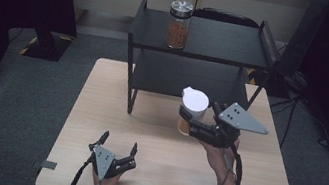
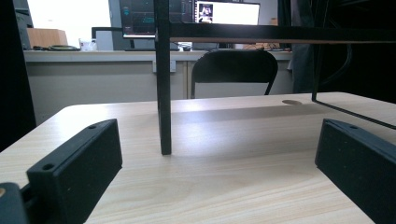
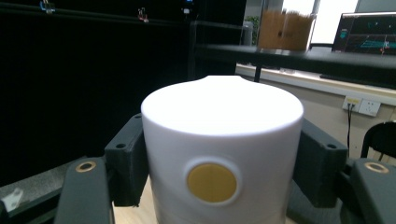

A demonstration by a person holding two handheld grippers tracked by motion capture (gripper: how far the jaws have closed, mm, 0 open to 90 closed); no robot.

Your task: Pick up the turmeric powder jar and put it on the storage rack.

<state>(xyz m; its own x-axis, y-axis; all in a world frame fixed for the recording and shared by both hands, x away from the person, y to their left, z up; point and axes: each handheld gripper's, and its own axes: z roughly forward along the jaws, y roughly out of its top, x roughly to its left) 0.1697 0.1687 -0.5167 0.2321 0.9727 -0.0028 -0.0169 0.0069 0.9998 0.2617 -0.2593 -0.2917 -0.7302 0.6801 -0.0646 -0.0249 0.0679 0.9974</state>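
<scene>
The white-lidded jar [image 1: 192, 111], with amber contents in its lower part, was held in the air just in front of the black two-tier shelf [image 1: 199, 53], clear of the table [image 1: 98, 112]. The right gripper [image 1: 194, 119] had its fingers [image 3: 125, 165] clamped on either side of the white lid, which carried a round yellow mark [image 3: 211, 183] facing the right gripper view's camera. Judging by this, the step in hand was the carry: the jar was off the table and looked bound for the shelf. The next move probably called for bringing it above the upper tier's edge, keeping it upright, and setting it down beside the other jar without knocking it.

That second jar [image 1: 178, 25], with a metal lid and orange-brown contents, stood on the shelf's top tier, towards its left end. So two jars in all, one shelf, one table.

The left gripper [image 1: 118, 146] rested on the table well in front of the shelf's left front leg [image 2: 163, 84], its fingers [image 2: 79, 168] spread wide with nothing between them
</scene>
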